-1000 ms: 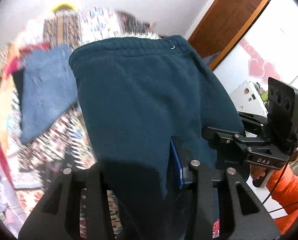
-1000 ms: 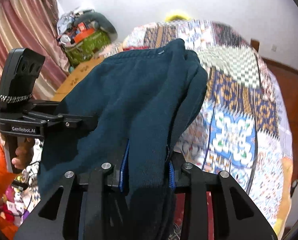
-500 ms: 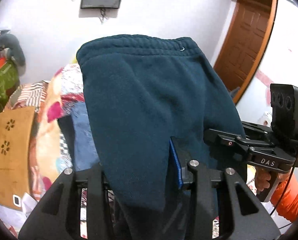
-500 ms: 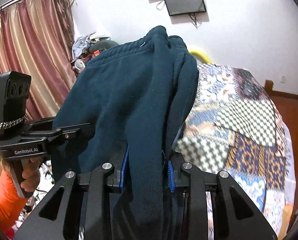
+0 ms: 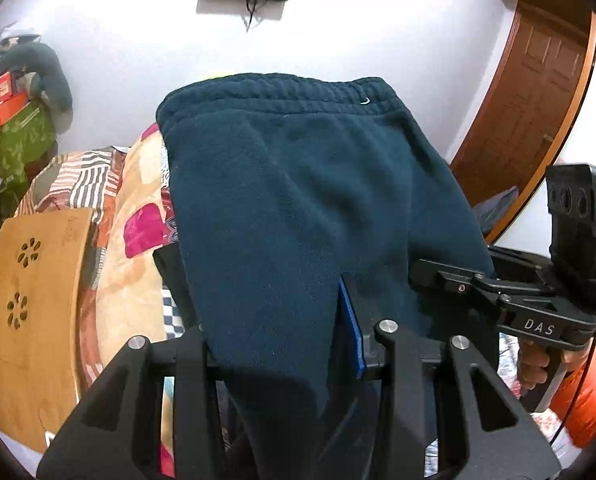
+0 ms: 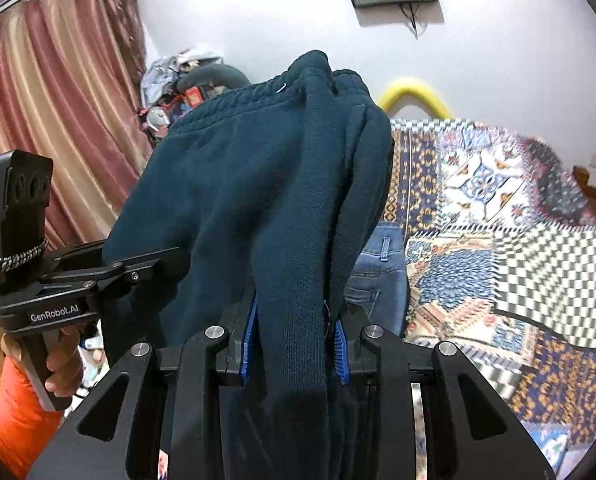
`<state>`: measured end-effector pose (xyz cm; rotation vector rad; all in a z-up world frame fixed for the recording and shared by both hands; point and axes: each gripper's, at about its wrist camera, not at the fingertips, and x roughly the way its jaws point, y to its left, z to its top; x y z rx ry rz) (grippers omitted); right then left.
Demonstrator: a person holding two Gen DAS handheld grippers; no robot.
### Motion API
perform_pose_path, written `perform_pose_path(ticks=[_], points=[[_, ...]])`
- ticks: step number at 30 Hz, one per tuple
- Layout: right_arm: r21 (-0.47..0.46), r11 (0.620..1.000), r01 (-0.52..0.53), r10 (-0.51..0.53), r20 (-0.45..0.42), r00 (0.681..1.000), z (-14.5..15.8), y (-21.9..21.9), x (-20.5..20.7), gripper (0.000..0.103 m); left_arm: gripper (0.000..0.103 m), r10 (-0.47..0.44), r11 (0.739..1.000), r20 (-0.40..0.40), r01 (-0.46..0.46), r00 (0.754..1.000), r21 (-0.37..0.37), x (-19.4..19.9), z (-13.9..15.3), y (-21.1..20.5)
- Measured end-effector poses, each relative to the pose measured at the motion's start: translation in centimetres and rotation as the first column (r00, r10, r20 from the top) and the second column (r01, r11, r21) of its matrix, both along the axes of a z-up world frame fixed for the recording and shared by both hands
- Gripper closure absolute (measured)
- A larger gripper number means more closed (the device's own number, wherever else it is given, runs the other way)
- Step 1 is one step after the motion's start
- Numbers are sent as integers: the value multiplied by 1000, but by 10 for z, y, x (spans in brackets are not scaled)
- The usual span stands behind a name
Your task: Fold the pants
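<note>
The dark blue pants hang up in the air between the two tools, not lying on the bed. The left gripper grabs one side of the cloth and the right gripper grabs the other side, so both hands are just as near to the pants. The pants stretch away from both tools, with the stretchy waistband at the far end. Their long way runs from the tools out to that band. In the left view the cloth fills the gap between the black fingers, and a blue pad presses on it, so this tool is clamped on the pants. In the right view two blue pads squeeze a thick bunch of cloth from both sides, so this tool is clamped on the pants too. Below and beyond lies the bed with a patchwork quilt. A pair of blue jeans rests on it, just behind the hanging pants. I think the pants need to come down flat on the quilt next, beside the jeans and not on them.
</note>
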<state>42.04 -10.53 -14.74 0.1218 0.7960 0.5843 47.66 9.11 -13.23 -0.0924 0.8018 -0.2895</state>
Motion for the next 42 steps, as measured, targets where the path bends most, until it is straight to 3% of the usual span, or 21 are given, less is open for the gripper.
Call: perform_pose_path(ticks=[9, 15, 18, 23, 27, 30, 37, 42], points=[[-77, 997, 3, -14, -152, 988, -60, 24, 74, 75, 64, 22, 1000, -109, -22, 994, -5, 78, -76, 21], [-192, 981, -18, -26, -221, 975, -92, 35, 88, 75, 63, 58, 998, -228, -51, 972, 40, 108, -135, 16], [-197, 980, 1, -45, -220, 974, -98, 29, 82, 72, 57, 79, 996, -204, -71, 976, 44, 103, -139, 15], [-172, 983, 58, -94, -205, 974, -90, 11, 60, 70, 52, 104, 989, -198, -81, 975, 121, 87, -133, 15], [-187, 979, 84, -113, -151, 982, -69, 2, 33, 70, 52, 141, 984, -188, -117, 972, 133, 63, -112, 21], [-198, 975, 100, -118, -81, 990, -47, -4, 15, 70, 52, 147, 984, -133, -131, 980, 119, 34, -83, 18], [-91, 988, 126, -115, 116, 987, 42, -16, -58, 70, 52, 175, 977, 98, -185, 980, 105, -59, 16, 1], [-24, 992, 124, -112, 292, 950, 111, -20, -134, 70, 52, 182, 977, 268, -205, 946, 63, -144, 84, -11]])
